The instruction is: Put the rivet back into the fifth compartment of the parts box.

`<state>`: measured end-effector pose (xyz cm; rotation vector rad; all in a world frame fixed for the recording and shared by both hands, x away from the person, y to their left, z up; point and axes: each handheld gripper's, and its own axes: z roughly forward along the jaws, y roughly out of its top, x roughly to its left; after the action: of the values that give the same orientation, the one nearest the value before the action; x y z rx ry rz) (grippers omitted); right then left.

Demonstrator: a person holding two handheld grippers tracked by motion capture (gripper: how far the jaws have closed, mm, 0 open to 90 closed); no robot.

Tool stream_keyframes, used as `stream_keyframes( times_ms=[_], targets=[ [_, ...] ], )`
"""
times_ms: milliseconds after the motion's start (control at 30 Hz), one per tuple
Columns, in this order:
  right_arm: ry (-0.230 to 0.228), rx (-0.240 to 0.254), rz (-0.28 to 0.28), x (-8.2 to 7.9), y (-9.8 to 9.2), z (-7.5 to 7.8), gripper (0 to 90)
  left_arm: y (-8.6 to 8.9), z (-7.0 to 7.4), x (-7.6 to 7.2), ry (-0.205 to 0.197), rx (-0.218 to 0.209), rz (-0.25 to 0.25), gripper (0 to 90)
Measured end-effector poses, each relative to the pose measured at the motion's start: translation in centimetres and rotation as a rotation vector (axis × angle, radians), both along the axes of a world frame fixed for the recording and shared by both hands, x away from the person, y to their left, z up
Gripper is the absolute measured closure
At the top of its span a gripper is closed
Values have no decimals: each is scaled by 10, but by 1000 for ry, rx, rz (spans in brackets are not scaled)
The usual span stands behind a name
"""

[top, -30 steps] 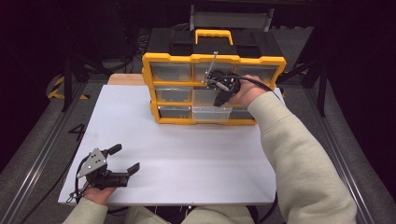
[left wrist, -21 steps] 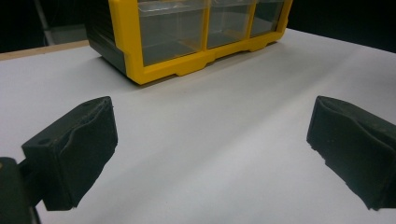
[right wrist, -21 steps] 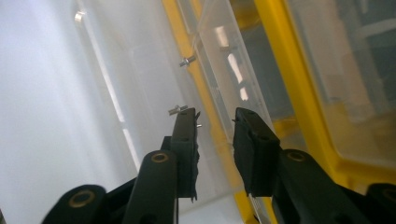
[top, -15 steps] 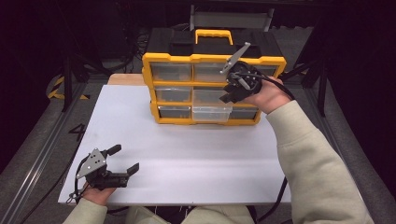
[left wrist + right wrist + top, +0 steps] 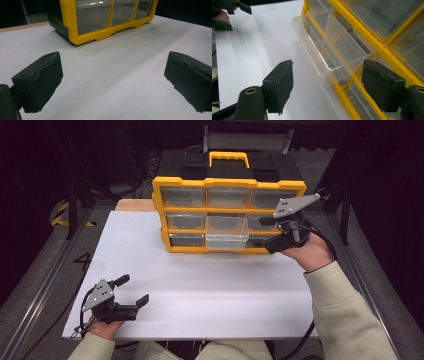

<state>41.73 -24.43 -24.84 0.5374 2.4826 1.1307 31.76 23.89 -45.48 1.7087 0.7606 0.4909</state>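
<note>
a white table top (image 5: 200,285) stood in a dark room, with a yellow drawer cabinet (image 5: 229,215) at its far edge. its middle clear drawer (image 5: 227,233) was already pulled out, and the right gripper (image 5: 272,235), just beside the cabinet's right end, had just been opening its jaws and held nothing. the left gripper (image 5: 134,290) rested wide open and empty near the front edge; filling or shutting the drawer seemed left.
</note>
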Motion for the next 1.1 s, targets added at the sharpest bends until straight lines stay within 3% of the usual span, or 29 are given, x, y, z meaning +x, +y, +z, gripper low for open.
stream_keyframes(
  times_ms=[100,333,367,700,800,933,1100],
  targets=[
    [-24,70,1,-10,-17,-19,195,0,0,0,-4,6,-1,28],
    [-55,174,-29,-26,-40,-52,144,0,0,0,-7,6,-6,28],
    [-55,174,-29,-26,-40,-52,144,0,0,0,-7,6,-6,28],
    [-101,268,-72,-47,-61,-105,127,0,1,-1,-9,-5,-10,28],
    [-102,280,-72,-51,-62,-114,121,0,2,-1,-9,-8,-12,28],
    [-103,311,-88,-57,-65,-139,87,0,3,-1,-20,-9,-19,28],
    [-120,334,-106,-61,-68,-155,75,1,4,-2,-18,-16,-21,27]
  ],
)
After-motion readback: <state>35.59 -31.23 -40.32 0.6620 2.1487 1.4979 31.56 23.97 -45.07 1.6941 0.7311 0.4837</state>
